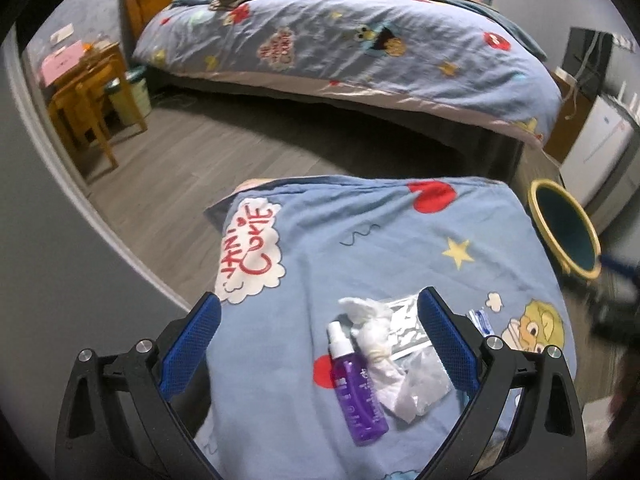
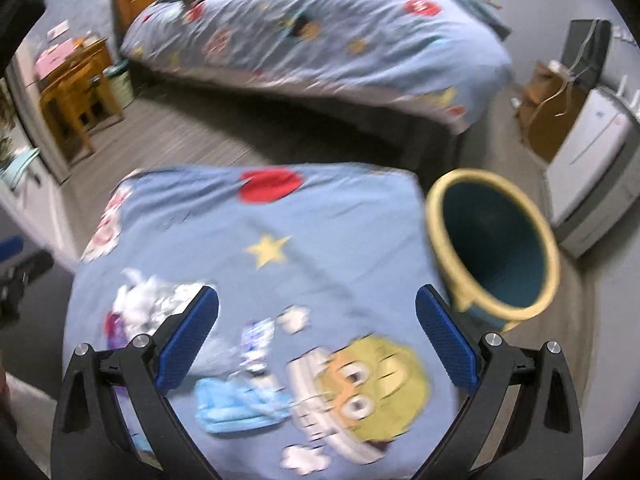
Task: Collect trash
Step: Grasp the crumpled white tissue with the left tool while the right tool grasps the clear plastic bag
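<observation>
Lying on a surface draped in a blue cartoon-print cover [image 1: 384, 240], whose underlying form cannot be told, is a small cluster of litter: a purple spray bottle [image 1: 358, 392] on its side, a crumpled white tissue [image 1: 370, 320] touching it, a silver foil wrapper [image 1: 404, 320] behind the tissue, a clear plastic bag [image 1: 420, 388] just beside the bottle, and a small blue-and-white sachet [image 1: 482, 320] a little apart toward the printed cartoon figure. Left tool [image 1: 320, 344]: spread wide, holding nothing, its blue-padded fingers [image 1: 192, 344] straddling the cluster from above; whether they touch the cover cannot be told. Right tool [image 2: 318, 340]: likewise spread wide and empty, over the yellow-haired cartoon print [image 2: 360, 392], with the sachet [image 2: 256, 344] between its fingers and the tissue pile [image 2: 148, 300] just outside the left finger; this view is motion-blurred. Waste bin [image 2: 496, 248]: round, cream rim, dark teal interior, standing on the floor just beside the cover's right edge, mouth toward the camera. Background: a bed [image 1: 340, 48] with matching cover and wooden headboard, grey plank floor [image 1: 180, 152], a wooden bench [image 1: 88, 92] with a pink item on top, a second bin [image 1: 138, 96] beside it, and a white appliance [image 1: 600, 148] at the right wall.
</observation>
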The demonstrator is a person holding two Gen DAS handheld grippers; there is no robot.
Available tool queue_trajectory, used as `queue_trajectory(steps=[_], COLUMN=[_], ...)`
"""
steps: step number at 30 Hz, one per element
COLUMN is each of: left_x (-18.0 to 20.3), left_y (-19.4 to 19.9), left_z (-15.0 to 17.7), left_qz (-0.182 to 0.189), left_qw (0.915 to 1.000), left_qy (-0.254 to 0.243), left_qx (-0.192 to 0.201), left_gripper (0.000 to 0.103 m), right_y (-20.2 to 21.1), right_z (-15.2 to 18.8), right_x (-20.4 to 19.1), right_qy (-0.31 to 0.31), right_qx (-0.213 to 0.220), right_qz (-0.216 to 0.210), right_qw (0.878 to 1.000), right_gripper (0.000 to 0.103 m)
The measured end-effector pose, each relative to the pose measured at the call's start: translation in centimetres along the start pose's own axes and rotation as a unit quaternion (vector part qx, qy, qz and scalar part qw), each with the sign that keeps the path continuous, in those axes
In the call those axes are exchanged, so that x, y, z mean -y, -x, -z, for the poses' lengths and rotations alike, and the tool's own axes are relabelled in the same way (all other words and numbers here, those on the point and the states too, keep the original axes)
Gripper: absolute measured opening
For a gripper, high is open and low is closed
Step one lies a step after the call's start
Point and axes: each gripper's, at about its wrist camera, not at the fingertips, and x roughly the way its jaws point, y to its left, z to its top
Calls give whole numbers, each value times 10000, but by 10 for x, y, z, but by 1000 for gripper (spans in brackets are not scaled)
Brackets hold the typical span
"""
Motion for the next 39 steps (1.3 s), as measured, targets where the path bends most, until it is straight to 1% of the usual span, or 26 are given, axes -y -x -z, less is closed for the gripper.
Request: queue_trajectory(steps=[2,4,5,6,7,9,10,12,13,14,15,16,18,21,26,28,30,32,34,35,36,37,38,39], left_x=[-1,-1,-1,0,-1,-2,-3,-6,-7,-8,-9,-9,-9,-8,-1,6,15,26,39,44,50,59,62,66], left_y=[1,2,1,1,0,-2,-3,-5,-7,-8,-9,-10,-12,-18,-29,-34,-39,-49,-58,-61,-66,-74,-77,-83], left_z=[0,0,0,0,0,1,1,2,3,3,4,4,4,4,5,6,6,10,15,17,19,24,26,29], left_qz=[-33,-45,-44,-49,-60,-85,-96,-115,-125,-127,-127,-131,-145,-101,-15,-11,14,62,70,76,120,188,209,219], left_qw=[10000,10000,10000,10000,10000,9999,9999,9998,9998,9998,9998,9997,9996,9995,9990,9987,9982,9971,9949,9940,9922,9888,9872,9853], left_qy=[8,-21,-44,-60,-77,-95,-99,-91,-84,-78,-76,-82,-98,-97,-122,-209,-314,-472,-726,-822,-959,-1140,-1208,-1277], left_qx=[16,23,14,2,-13,-44,-62,-93,-116,-137,-153,-175,-200,-269,-426,-472,-509,-591,-690,-723,-791,-943,-1025,-1116], left_gripper=[97,97,97,97,97,97,97,97,97,97,97,97,97,97,97,97,96,95,93,91,81,76,68,62], right_y=[-11,-20,-25,-29,-33,-43,-48,-56,-59,-64,-67,-69,-67,-55,-13,4,22,32,34,32,28,22,16,15], right_z=[12,22,27,30,34,39,40,41,43,44,44,45,43,34,2,-15,-32,-43,-44,-45,-43,-45,-45,-45], right_x=[-16,-31,-40,-47,-52,-63,-69,-74,-75,-78,-79,-81,-81,-72,-39,-21,-3,13,24,27,31,34,39,40], right_qy=[1,124,216,282,319,409,472,514,502,477,471,495,516,294,-77,-38,84,93,75,16,-108,-230,-449,-503], right_qx=[-199,-354,-433,-498,-561,-755,-844,-982,-1043,-1169,-1244,-1300,-1263,-1149,-825,-651,-379,-173,-4,42,40,-29,-150,-153], right_qz=[-270,-410,-468,-514,-575,-774,-842,-959,-1017,-1117,-1187,-1187,-1197,-1251,-1141,-998,-888,-920,-939,-977,-1035,-1083,-1164,-1215], right_qw=[9994,9985,9977,9970,9963,9933,9917,9892,9881,9857,9840,9831,9834,9850,9900,9929,9953,9956,9956,9952,9946,9938,9921,9912], right_gripper=[97,95,92,84,80,69,66,53,49,39,23,20,9,7,6,6,6,6,6,6,6,6,6,6])
